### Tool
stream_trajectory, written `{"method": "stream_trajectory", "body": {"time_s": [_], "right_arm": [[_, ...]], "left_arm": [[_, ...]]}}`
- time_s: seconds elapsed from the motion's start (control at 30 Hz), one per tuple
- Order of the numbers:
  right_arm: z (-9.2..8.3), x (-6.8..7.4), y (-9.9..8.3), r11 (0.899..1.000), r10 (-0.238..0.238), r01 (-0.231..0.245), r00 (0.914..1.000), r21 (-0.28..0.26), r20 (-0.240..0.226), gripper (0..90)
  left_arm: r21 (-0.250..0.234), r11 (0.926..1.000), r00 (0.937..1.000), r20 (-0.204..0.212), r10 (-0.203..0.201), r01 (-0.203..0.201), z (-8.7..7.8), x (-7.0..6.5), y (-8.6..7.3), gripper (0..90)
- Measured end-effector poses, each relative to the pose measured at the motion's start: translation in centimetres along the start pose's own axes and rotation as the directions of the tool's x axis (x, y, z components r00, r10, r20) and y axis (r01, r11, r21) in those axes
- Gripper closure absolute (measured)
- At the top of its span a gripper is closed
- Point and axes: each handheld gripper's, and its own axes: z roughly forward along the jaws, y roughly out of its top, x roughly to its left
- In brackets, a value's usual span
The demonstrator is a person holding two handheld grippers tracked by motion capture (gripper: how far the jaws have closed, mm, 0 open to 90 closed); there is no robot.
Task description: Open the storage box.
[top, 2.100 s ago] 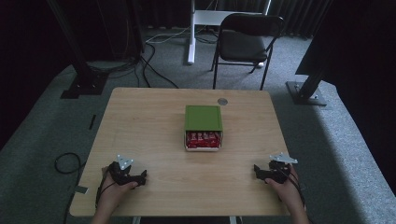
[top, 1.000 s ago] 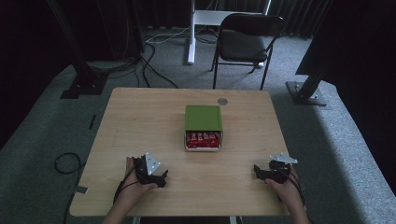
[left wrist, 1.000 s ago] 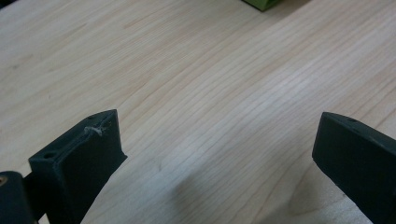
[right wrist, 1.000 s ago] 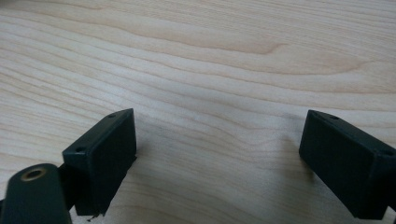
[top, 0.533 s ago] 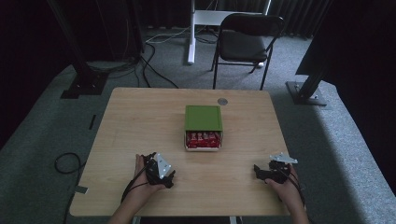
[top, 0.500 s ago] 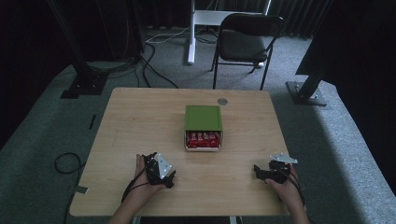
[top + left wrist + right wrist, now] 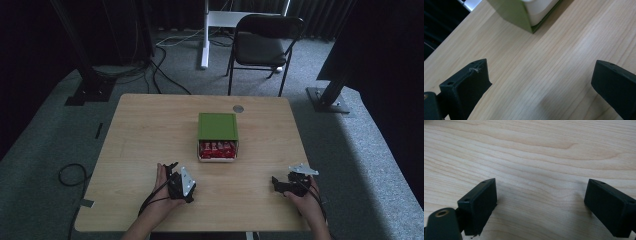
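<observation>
A: Near the table's front edge, the left gripper (image 7: 176, 176) is hanging just above the wood with its jaws spread wide and nothing between them. The right gripper (image 7: 283, 184) is sitting at the near right, also spread and empty.

B: Where is the box lying from there?

A: The green-lidded box (image 7: 217, 126) is sitting mid-table, farther off and slightly right of the left gripper. Its long axis is running near to far, with red packets (image 7: 216, 148) showing at the near end.

B: So the left is closer?

A: Yes, I'm judging the left nearer. Bare table (image 7: 140, 135) is lying between them; nothing is blocking the way. Beyond the box, a small round disc (image 7: 238, 108) is resting near the far edge, and a chair (image 7: 265, 46) is standing past the table.
</observation>
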Motion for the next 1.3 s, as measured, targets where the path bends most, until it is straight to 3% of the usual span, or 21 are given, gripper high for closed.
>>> {"method": "stream_trajectory", "body": {"time_s": [0.2,0.3,0.6,0.63,0.73,0.83,0.93,1.07,1.17,1.23,1.3], "right_arm": [[0.0,0.0,0.0,1.0,0.0,0.0,1.0,0.0,0.0,10.6],[0.0,0.0,0.0,1.0,0.001,-0.001,1.0,0.0,0.0,10.6],[0.0,0.0,0.0,1.0,0.001,-0.001,1.0,0.001,0.0,10.6],[0.0,0.0,0.0,1.0,0.001,-0.001,1.0,0.001,0.0,10.6],[0.0,0.0,0.0,1.0,0.0,0.0,1.0,0.001,0.0,10.6],[0.0,0.0,0.0,1.0,0.0,0.0,1.0,0.0,0.0,10.6],[0.0,0.0,0.0,1.0,0.0,0.0,1.0,0.0,0.0,10.6],[0.0,0.0,0.0,1.0,0.0,0.0,1.0,0.0,0.0,10.6],[0.0,0.0,0.0,1.0,0.0,0.0,1.0,0.0,0.0,10.6],[0.0,0.0,0.0,1.0,0.0,0.0,1.0,0.0,0.0,10.6],[0.0,0.0,0.0,1.0,0.0,0.0,1.0,0.0,0.0,10.6]], "left_arm": [[-0.025,0.9989,0.9992,0.001,0.04,-0.04,0.2,-0.6,1.0,2.2],[-0.041,0.9957,0.9965,-0.011,0.083,-0.083,0.4,-0.8,1.7,2.2],[-0.065,0.9892,0.9911,-0.033,0.129,-0.131,0.7,-1.4,2.8,2.2],[-0.068,0.9852,0.9871,-0.038,0.155,-0.158,0.9,-1.6,2.9,2.2],[-0.072,0.9827,0.985,-0.036,0.169,-0.171,1.1,-1.8,3.1,2.1],[-0.066,0.9749,0.9767,-0.046,0.21,-0.213,1.4,-2.2,3.5,2.1],[-0.075,0.9722,0.9747,-0.046,0.219,-0.222,1.6,-2.4,3.8,2.2],[-0.08,0.9604,0.9631,-0.056,0.263,-0.267,1.9,-2.7,4.3,2.2],[-0.086,0.9472,0.9505,-0.063,0.304,-0.309,2.1,-3.1,4.6,2.1],[-0.091,0.9416,0.9455,-0.065,0.319,-0.324,2.2,-3.3,4.8,2.2],[-0.093,0.9404,0.9444,-0.065,0.322,-0.327,2.4,-3.4,5.0,2.2]]}}
